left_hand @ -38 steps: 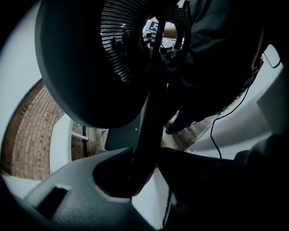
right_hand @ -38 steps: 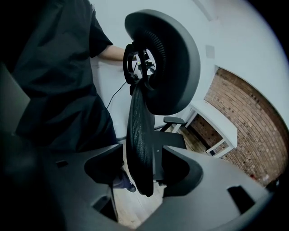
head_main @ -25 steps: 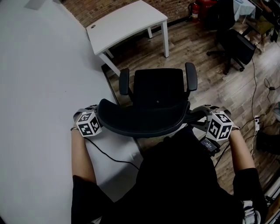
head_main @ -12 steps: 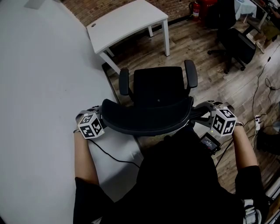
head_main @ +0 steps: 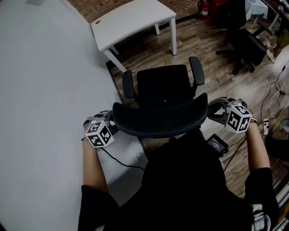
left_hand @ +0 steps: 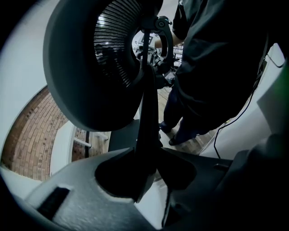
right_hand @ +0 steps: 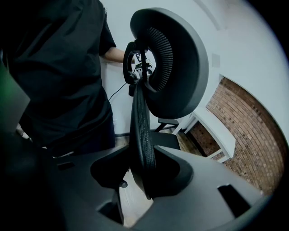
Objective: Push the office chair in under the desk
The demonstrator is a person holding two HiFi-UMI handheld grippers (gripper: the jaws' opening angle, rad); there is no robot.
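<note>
A black office chair stands on the wooden floor, its seat facing the white desk a short way ahead. My left gripper is on the left edge of the curved mesh backrest, and my right gripper is on its right edge. In the left gripper view the backrest edge runs between the jaws of that gripper, which are closing on it. The right gripper is shut on the mesh edge.
A white wall runs along the left. A second black chair and red fire extinguishers stand at the far right. Cables lie on the floor at the right. A black cable trails by my left arm.
The chair has rolled a little toward the desk, and its backrest has swung slightly, right end forward. Both grippers have moved along with it, still on its edges.
</note>
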